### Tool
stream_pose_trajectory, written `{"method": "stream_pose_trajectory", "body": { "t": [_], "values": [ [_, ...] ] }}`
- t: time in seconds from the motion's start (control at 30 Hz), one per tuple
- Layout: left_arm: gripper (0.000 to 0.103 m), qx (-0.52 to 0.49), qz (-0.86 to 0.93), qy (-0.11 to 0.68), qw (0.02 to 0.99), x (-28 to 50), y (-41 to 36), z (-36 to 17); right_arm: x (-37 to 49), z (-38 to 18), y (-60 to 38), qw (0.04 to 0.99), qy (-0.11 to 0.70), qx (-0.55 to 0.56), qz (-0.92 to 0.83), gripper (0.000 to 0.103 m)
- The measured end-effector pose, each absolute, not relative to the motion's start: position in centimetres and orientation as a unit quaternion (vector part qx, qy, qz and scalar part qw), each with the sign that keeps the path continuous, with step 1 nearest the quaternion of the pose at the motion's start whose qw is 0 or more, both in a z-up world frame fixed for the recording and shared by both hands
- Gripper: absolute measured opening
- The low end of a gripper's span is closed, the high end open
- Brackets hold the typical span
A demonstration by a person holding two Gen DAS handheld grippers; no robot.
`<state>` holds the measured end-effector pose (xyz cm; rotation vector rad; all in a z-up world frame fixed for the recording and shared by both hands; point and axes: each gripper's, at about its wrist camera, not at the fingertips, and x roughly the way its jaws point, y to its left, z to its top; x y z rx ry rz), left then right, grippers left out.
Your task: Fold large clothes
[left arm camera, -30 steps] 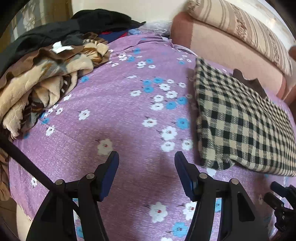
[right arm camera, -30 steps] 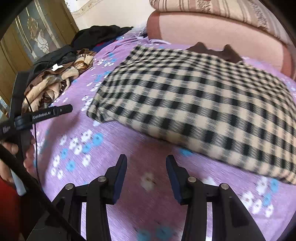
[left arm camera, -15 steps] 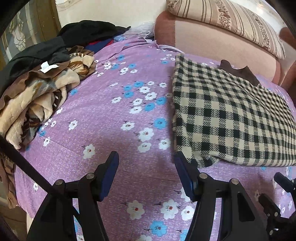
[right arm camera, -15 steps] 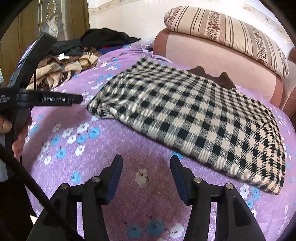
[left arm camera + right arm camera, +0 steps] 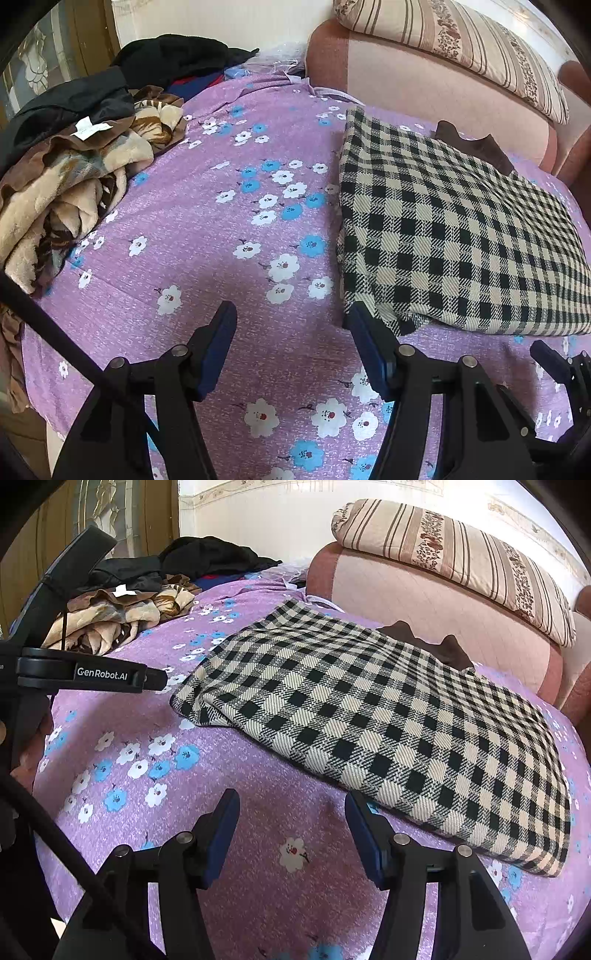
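Note:
A folded black-and-cream checked garment [image 5: 450, 236] lies flat on the purple flowered bedsheet [image 5: 229, 236], with a brown collar [image 5: 476, 144] showing at its far edge. It also shows in the right wrist view [image 5: 388, 720]. My left gripper [image 5: 291, 317] is open and empty, just left of the garment's near corner. My right gripper [image 5: 291, 805] is open and empty, in front of the garment's near edge, above the sheet [image 5: 155, 760]. The left gripper's body [image 5: 85, 674] shows at the left of the right wrist view.
A heap of brown and cream blankets [image 5: 70, 184] and black clothes [image 5: 166, 55] lies at the bed's far left. A pink headboard cushion [image 5: 424, 85] with a striped pillow [image 5: 461, 40] on top stands behind the garment. A wooden door [image 5: 122, 520] is at the left.
Both grippers have pulled back and risen from the checked garment, so more of it and the bed shows. Both stay open and the garment lies still.

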<state>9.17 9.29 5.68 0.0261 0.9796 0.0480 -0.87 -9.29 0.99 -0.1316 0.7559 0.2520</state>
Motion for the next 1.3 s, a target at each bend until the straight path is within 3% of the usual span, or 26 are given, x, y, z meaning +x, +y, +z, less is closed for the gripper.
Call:
{"method": "stream_pose_trajectory", "body": {
  "t": [0.27,0.53,0.63,0.83,1.07,1.1,1.13,1.17,1.2,1.3],
  "values": [
    [0.066,-0.073,-0.033,0.479,0.874,13.5,10.9,5.2,0.3,1.2,-7.4,0.918,0.362,-0.104,0.125,0.066],
    [0.069,-0.168,-0.141,0.521,0.825,20.9,11.0,2.6,1.8,1.0,-1.8,0.907,0.32,-0.241,0.133,0.066],
    [0.077,-0.186,-0.179,0.524,0.812,23.2,10.7,2.2,2.0,0.2,0.4,0.898,0.297,-0.297,0.132,0.066],
    [0.077,-0.182,-0.243,0.55,0.778,28.0,8.5,1.8,2.7,-1.3,3.7,0.881,0.258,-0.379,0.114,0.066],
    [0.077,-0.145,-0.274,0.575,0.758,30.8,4.6,1.5,6.3,-1.3,3.8,0.88,0.29,-0.359,0.115,0.065],
    [0.075,-0.14,-0.264,0.578,0.759,31.0,4.3,1.6,6.5,-1.3,3.7,0.88,0.293,-0.354,0.116,0.062],
    [0.068,-0.128,-0.247,0.583,0.764,31.1,3.9,1.8,6.6,-1.3,3.7,0.879,0.297,-0.352,0.122,0.047],
    [0.047,-0.114,-0.231,0.586,0.769,30.8,3.6,1.9,6.5,-1.3,3.9,0.877,0.297,-0.355,0.129,0.036],
    [0.026,-0.108,-0.226,0.59,0.767,30.8,3.2,2.2,6.3,-1.4,4.2,0.875,0.293,-0.365,0.125,0.016],
    [0.016,-0.101,-0.215,0.577,0.781,29.8,2.1,4.5,5.2,-1.2,4.5,0.879,0.265,-0.383,0.099,0.013]
  ]
}}
